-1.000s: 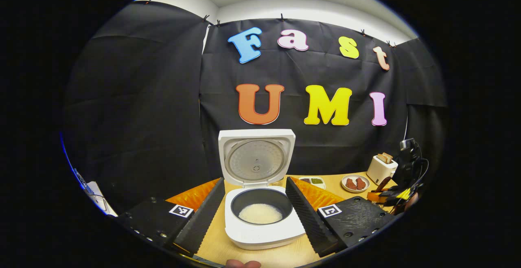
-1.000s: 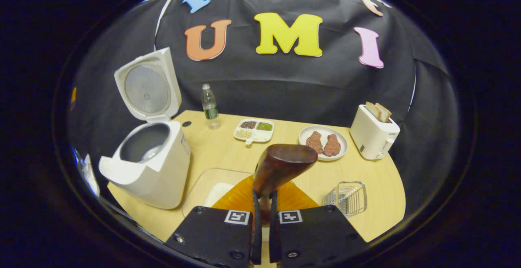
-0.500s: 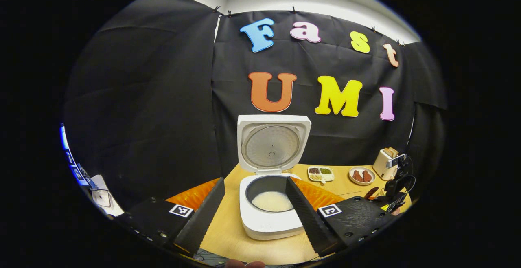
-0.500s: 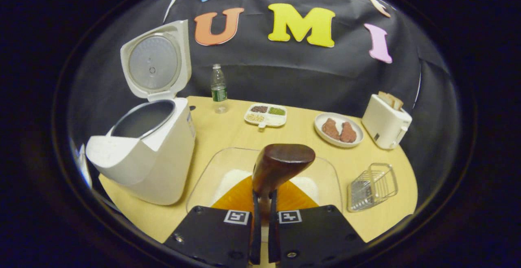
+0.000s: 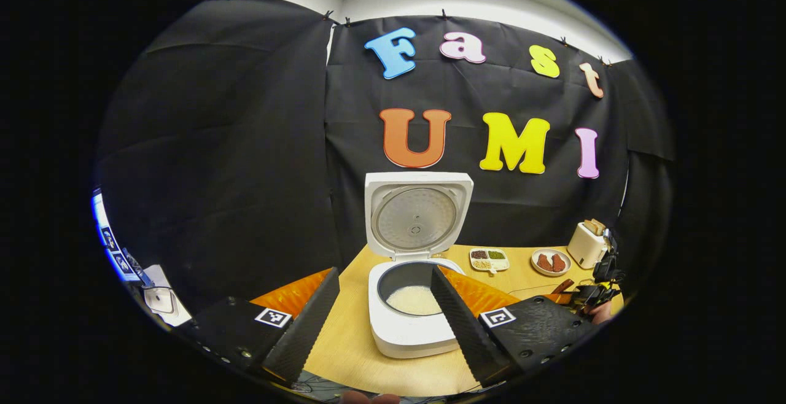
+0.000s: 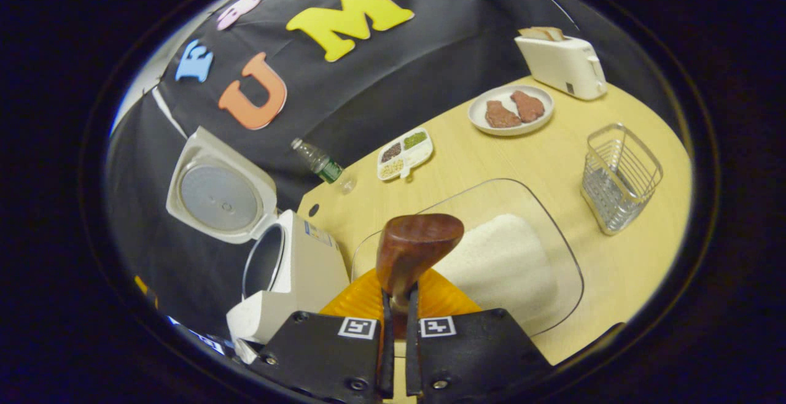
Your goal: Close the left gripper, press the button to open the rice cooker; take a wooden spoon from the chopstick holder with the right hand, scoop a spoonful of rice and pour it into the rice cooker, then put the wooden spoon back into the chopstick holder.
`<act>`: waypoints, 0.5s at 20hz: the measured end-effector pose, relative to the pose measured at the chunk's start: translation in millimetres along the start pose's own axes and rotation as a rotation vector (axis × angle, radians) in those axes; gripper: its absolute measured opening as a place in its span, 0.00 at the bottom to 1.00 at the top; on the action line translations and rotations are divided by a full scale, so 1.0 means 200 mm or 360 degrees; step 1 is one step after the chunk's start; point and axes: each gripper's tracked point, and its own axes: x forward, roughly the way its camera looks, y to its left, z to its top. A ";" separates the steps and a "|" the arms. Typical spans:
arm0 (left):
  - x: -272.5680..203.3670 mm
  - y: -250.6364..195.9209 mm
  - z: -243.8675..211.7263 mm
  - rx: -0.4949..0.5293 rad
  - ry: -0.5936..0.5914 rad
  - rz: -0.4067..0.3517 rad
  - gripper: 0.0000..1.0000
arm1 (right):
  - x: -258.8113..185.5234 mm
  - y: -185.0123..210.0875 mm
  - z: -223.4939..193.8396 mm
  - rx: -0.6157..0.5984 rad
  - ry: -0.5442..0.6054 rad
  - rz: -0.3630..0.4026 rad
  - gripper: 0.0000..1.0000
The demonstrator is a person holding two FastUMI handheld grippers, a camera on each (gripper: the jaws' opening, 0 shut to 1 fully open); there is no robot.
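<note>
My right tool [image 6: 396,306] pinches the handle of the wooden spoon [image 6: 414,250] between both fingers, and the spoon's dark bowl stands up just ahead of them. The view is tilted. Below the spoon lies a clear glass tray [image 6: 552,232] with a heap of white rice [image 6: 500,263] in it, resting on the worktop [image 6: 485,158]. The wire chopstick holder [image 6: 620,177] stands just beside the tray's far side. The rice cooker [image 6: 295,269] sits beside the tray on the other side, its lid [image 6: 218,189] swung up.

My left tool [image 5: 384,318] is spread wide, gripping nothing, and hangs in front of the cooker [image 5: 411,324]. Between its fingers I see the open pot with some rice [image 5: 414,299] at the bottom and the lid [image 5: 417,217] upright behind it.

Farther back on the worktop are a water bottle [image 6: 322,164], a divided dish of grains [image 6: 404,152], a plate with two pieces of meat [image 6: 509,109], and a toaster [image 6: 559,60] holding bread.
</note>
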 end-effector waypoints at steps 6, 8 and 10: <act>0.00 -0.15 0.03 0.0017 -0.0001 -0.0026 0.96 | -0.08 -0.13 0.13 0.0389 -0.0056 0.0148 0.13; -0.01 -0.20 0.04 0.0004 -0.0005 -0.0036 0.96 | -0.16 -0.15 0.21 0.0498 -0.0112 0.0229 0.13; 0.00 -0.26 0.05 0.0005 -0.0013 -0.0042 0.96 | -0.24 -0.15 0.30 0.0581 -0.0164 0.0286 0.12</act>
